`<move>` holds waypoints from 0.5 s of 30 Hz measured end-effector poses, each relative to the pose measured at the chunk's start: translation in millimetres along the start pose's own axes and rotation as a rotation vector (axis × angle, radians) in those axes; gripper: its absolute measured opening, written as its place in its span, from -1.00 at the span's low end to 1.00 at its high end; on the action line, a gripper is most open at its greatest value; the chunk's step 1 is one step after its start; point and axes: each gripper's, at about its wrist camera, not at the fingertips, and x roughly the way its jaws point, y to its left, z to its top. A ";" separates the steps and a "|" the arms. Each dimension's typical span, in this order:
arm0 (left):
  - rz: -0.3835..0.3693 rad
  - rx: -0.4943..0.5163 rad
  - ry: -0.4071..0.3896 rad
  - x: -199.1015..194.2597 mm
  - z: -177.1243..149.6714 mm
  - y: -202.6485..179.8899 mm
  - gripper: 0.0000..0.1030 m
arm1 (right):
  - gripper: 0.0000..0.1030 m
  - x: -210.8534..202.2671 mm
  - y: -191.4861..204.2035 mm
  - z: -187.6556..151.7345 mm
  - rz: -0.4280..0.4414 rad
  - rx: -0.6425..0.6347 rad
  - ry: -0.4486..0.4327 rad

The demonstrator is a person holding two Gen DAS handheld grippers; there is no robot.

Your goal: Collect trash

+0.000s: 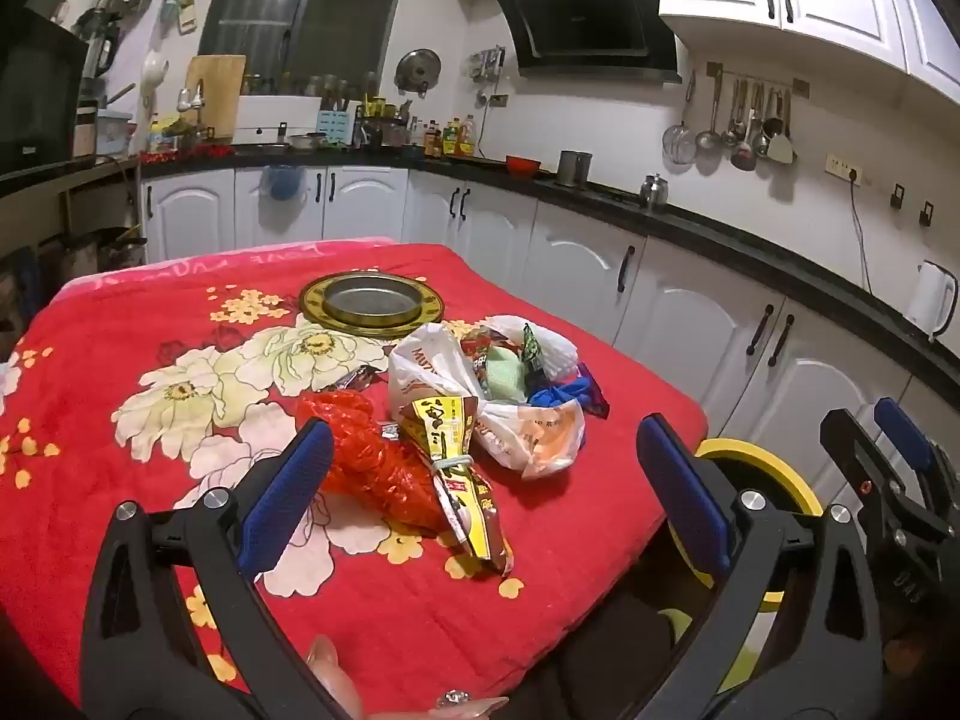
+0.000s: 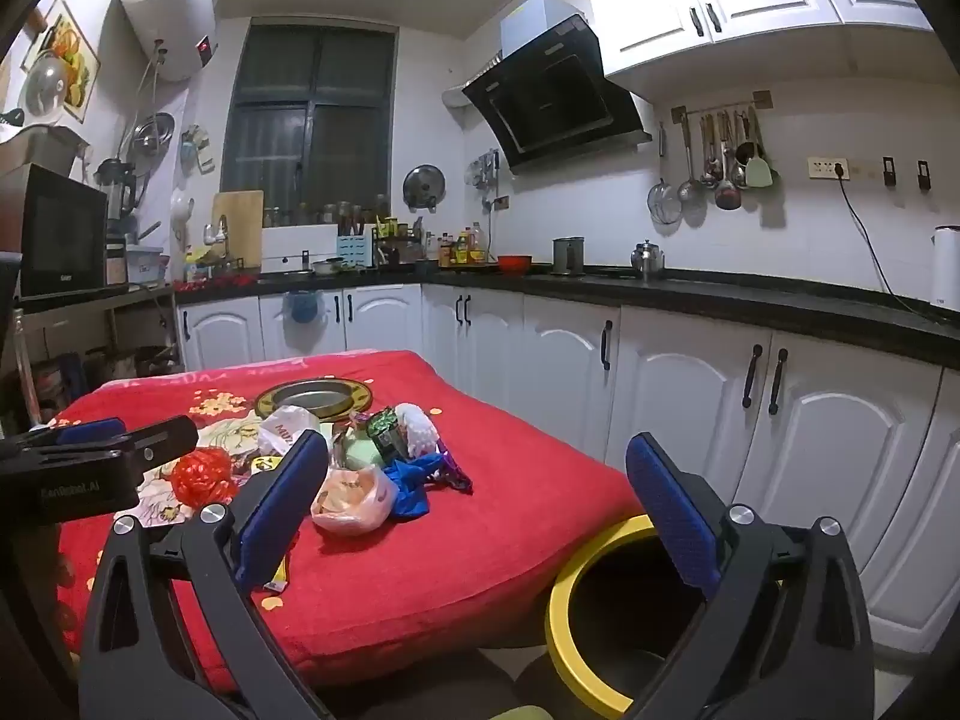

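A heap of trash lies on the red flowered tablecloth point(image 1: 120, 312): a red plastic bag point(image 1: 372, 456), a yellow-brown snack wrapper point(image 1: 456, 468), a white plastic bag point(image 1: 432, 372) holding wrappers, and blue scraps point(image 1: 564, 393). My left gripper point(image 1: 486, 480) is open and empty, hovering just before the red bag and wrapper. My right gripper point(image 2: 480, 498) is open and empty, above the table's near right corner. A yellow-rimmed trash bin point(image 2: 576, 588) stands on the floor beside the table, also in the left wrist view point(image 1: 774, 468). The heap shows in the right wrist view point(image 2: 360, 468).
A gold-rimmed metal dish point(image 1: 371, 303) sits at the table's far side. White cabinets point(image 2: 810, 420) with a black counter point(image 2: 720, 294) run along the right and back. The left gripper shows at the left in the right wrist view point(image 2: 90, 462).
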 end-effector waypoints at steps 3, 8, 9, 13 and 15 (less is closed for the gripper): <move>-0.006 0.002 0.001 0.0 0.4 0.6 0.81 | 0.88 0.3 0.5 -0.2 -0.001 0.002 0.002; -0.009 0.010 -0.001 1.8 2.4 3.3 0.81 | 0.88 -0.3 0.1 0.2 0.000 0.004 0.001; 0.003 0.013 -0.009 -1.9 6.0 -2.7 0.81 | 0.88 -0.9 -0.2 0.4 -0.001 0.005 -0.001; 0.003 0.015 -0.011 -2.8 9.8 -6.5 0.81 | 0.88 -0.5 0.2 0.0 0.000 0.003 -0.001; 0.004 0.017 -0.010 -1.9 12.3 -8.3 0.81 | 0.88 -0.5 0.2 0.1 0.000 0.003 0.001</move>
